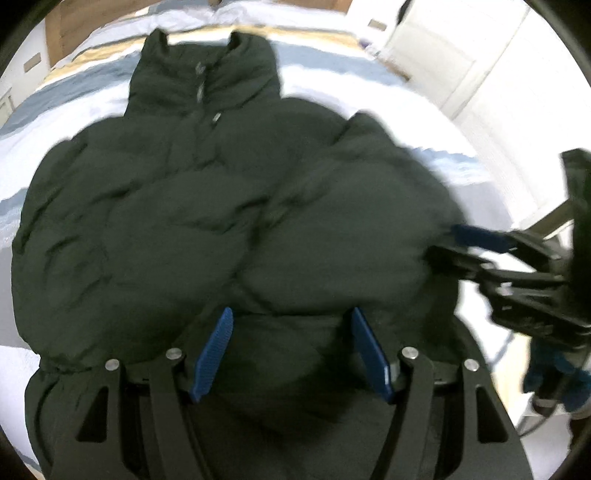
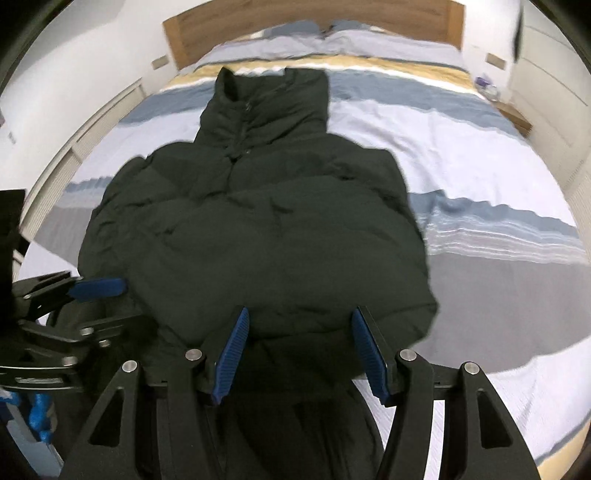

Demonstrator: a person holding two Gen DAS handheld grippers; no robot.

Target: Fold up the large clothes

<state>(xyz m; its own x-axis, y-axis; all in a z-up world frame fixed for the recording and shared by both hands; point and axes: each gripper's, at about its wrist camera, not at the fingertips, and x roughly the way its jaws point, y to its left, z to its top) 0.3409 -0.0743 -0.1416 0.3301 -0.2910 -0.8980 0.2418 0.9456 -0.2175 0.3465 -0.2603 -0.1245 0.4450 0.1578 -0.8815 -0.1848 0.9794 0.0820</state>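
Note:
A dark green puffer jacket [image 1: 207, 206] lies front up on the bed, collar toward the headboard; it also shows in the right wrist view [image 2: 266, 236]. Its sleeves look folded in over the body. My left gripper [image 1: 291, 317] is open, its blue pads [image 1: 214, 354] spread over the jacket's near hem. My right gripper [image 2: 299, 317] is open too, over the hem further right. Each gripper shows in the other's view: the right one at the jacket's right edge [image 1: 469, 243], the left one at its left edge [image 2: 99, 291]. Whether the pads touch the cloth is unclear.
The bed cover [image 2: 480, 206] is striped white, blue, grey and yellow. A wooden headboard [image 2: 314, 22] stands at the far end. White cupboards [image 1: 480, 66] line the right side. A nightstand [image 2: 513, 114] sits by the headboard at right.

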